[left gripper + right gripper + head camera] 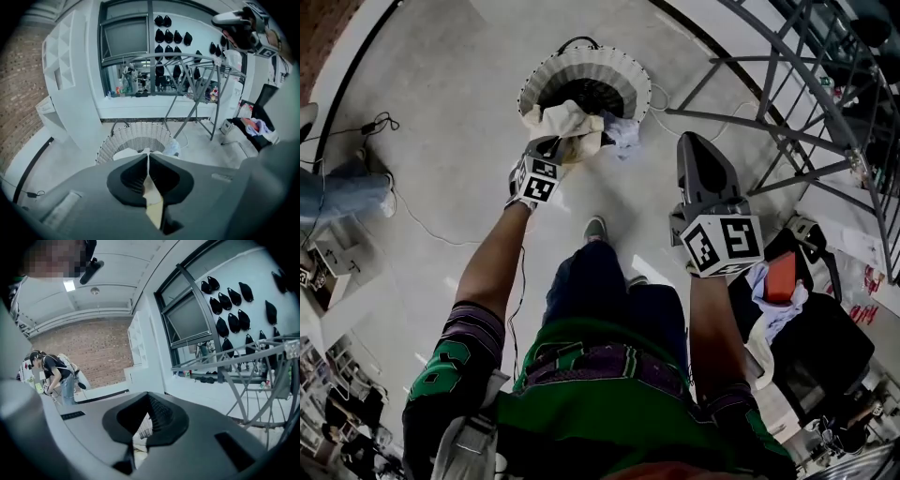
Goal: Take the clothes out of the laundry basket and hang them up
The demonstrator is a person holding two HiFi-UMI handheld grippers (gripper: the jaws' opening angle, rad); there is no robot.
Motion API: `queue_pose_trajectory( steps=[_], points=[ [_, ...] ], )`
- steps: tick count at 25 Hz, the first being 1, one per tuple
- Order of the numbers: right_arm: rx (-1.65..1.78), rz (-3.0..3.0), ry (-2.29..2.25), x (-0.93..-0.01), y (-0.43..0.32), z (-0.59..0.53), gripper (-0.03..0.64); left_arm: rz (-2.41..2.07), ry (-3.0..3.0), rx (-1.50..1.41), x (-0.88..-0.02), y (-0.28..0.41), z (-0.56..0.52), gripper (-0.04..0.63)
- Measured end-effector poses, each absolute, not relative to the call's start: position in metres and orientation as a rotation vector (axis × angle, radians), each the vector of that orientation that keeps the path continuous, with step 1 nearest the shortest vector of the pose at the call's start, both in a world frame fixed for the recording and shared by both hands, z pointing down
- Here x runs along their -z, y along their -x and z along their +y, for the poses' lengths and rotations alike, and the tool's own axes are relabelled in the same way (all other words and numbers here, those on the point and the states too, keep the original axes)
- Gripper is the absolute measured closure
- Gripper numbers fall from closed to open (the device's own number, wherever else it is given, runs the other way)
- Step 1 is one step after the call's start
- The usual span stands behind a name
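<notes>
A white wicker laundry basket (581, 70) stands on the pale floor ahead of my feet. My left gripper (551, 146) hangs just above its near rim, shut on a cream cloth (574, 124) that bunches up over the rim. In the left gripper view a strip of that cream cloth (153, 199) is pinched between the closed jaws of the left gripper (148, 157), with the basket (136, 138) below. A pale bluish garment (624, 131) lies over the basket's right edge. My right gripper (694, 142) hovers to the right of the basket, shut with nothing in it.
A grey metal drying rack (811, 103) stands at the right, also in the left gripper view as the rack (197, 79). A black case (825, 328) holding white and red clothes sits at lower right. Cables (380, 127) trail on the floor at left. A person (51, 373) bends over far behind.
</notes>
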State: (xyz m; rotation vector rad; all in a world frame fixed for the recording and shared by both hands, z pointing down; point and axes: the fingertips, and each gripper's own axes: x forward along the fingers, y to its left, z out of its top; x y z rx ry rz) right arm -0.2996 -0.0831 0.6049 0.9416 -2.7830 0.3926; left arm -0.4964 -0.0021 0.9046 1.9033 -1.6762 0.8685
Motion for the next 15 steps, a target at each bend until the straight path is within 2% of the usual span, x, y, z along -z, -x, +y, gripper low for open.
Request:
queue_pose_trajectory(
  steps=[15],
  points=[
    [-0.322,-2.840,-0.970,-0.462,0.250,-0.054,0.617,-1.780,-2.081,-0.711,-0.692,0.467,-0.002,0.572]
  ],
)
